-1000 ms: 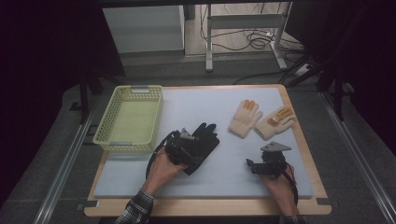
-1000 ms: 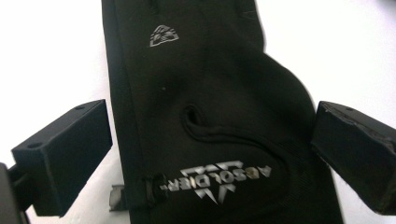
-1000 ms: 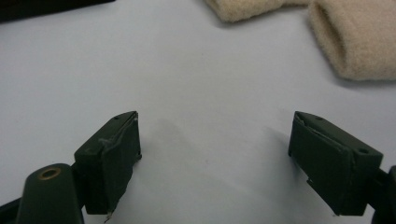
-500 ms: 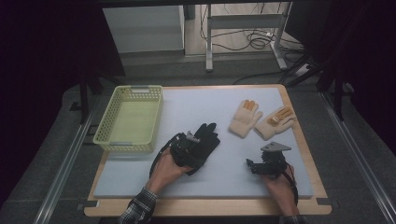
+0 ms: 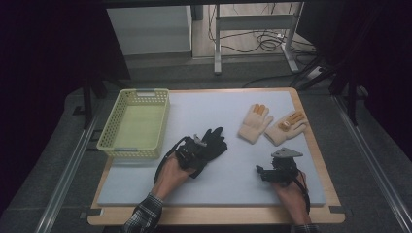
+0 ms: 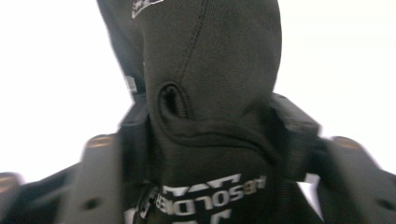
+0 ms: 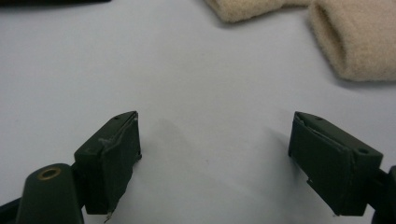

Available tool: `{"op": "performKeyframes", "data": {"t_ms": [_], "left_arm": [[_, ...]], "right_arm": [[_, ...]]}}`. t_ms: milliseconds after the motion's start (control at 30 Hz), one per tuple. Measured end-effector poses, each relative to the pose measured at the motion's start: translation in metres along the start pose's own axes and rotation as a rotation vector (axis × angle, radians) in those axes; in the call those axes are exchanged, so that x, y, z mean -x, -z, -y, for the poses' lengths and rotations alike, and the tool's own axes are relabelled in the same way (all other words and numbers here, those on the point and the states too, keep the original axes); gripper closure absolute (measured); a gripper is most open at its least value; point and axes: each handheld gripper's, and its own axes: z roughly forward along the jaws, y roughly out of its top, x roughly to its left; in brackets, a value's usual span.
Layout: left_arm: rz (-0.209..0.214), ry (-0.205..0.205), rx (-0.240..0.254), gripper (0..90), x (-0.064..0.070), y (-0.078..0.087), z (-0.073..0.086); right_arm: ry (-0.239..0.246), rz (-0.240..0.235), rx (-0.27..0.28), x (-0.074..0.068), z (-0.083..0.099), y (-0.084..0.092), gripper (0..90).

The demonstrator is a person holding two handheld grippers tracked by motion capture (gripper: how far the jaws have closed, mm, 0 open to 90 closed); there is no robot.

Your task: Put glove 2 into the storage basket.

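The black glove (image 5: 210,145) lies on the table (image 5: 228,179), just right of the yellow basket (image 5: 133,124). The left claw (image 5: 194,154) sits on the glove's cuff end. Its jaws have just been closing, and in the left gripper view the black glove (image 6: 210,107) fills the gap between them, squeezed on both sides. The right claw (image 5: 265,174) rests far to the right of the basket, spread wide and holding nothing, with two tan gloves (image 5: 272,124) beyond it.

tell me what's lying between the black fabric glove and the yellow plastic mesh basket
Nothing: in the high view, bare pale grey mat separates the black fabric glove from the yellow plastic mesh basket.
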Motion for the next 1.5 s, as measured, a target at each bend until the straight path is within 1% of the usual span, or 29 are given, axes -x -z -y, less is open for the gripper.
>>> {"op": "performKeyframes", "data": {"t_ms": [67, 100, 267, 367, 400, 500, 567, 733, 800, 1000, 1100, 1133, 1200, 1267, 1300, 1400, 1500], "left_arm": [[0.01, 0.017, -0.003, 54.7, -0.004, 0.002, -0.001], [0.011, 0.017, -0.002, 58.3, -0.004, 0.002, -0.001], [0.051, 0.029, -0.003, 64.1, -0.011, 0.008, -0.002], [0.032, 0.025, -0.003, 64.2, -0.011, 0.013, -0.004], [0.023, 0.024, 0.007, 64.1, -0.01, 0.017, -0.006], [0.022, 0.024, 0.031, 63.9, -0.012, 0.025, -0.01], [0.015, 0.024, 0.044, 63.7, -0.013, 0.031, -0.014], [-0.016, 0.031, 0.054, 63.3, -0.022, 0.048, -0.025], [-0.031, 0.043, 0.066, 63.1, -0.027, 0.057, -0.029], [-0.085, 0.079, 0.096, 63.0, -0.047, 0.085, -0.037], [-0.113, 0.094, 0.103, 62.9, -0.057, 0.097, -0.038], [-0.128, 0.093, 0.102, 62.9, -0.061, 0.1, -0.038], [-0.158, 0.11, 0.097, 62.8, -0.071, 0.107, -0.038], [-0.177, 0.124, 0.095, 62.8, -0.08, 0.113, -0.036], [-0.193, 0.138, 0.099, 62.8, -0.086, 0.117, -0.034], [-0.231, 0.166, 0.115, 62.8, -0.099, 0.126, -0.028], [-0.255, 0.2, 0.12, 62.8, -0.115, 0.133, -0.019]], "right_arm": [[0.0, 0.0, 0.0, 0.0, 0.0, 0.0, 16.4], [-0.001, -0.001, 0.0, 0.0, 0.0, 0.0, 16.4], [0.0, 0.0, 0.0, 0.0, 0.0, 0.0, 16.4], [-0.001, -0.001, -0.001, 0.0, 0.0, 0.0, 16.4], [-0.001, -0.001, -0.001, 0.0, 0.0, 0.0, 16.4], [-0.001, 0.0, 0.0, 0.0, 0.0, 0.0, 16.4], [0.0, 0.001, 0.0, 0.0, 0.0, 0.0, 16.4], [-0.001, 0.002, 0.0, 0.0, 0.0, 0.0, 16.4], [0.004, 0.002, 0.002, 0.0, 0.0, 0.0, 16.4], [0.003, 0.003, 0.002, 0.0, 0.0, 0.0, 16.4], [0.004, 0.003, 0.002, 0.0, 0.0, 0.0, 16.4], [0.004, 0.003, 0.002, 0.0, 0.0, 0.0, 16.4], [0.002, 0.003, 0.004, 0.0, 0.0, 0.0, 16.4], [0.002, 0.003, 0.004, 0.0, 0.0, 0.0, 16.4], [0.002, 0.003, 0.004, 0.0, 0.0, 0.0, 16.4], [0.0, 0.002, 0.005, 0.0, 0.0, 0.0, 16.4], [0.002, 0.003, 0.004, 0.0, 0.0, 0.0, 16.4]]}}
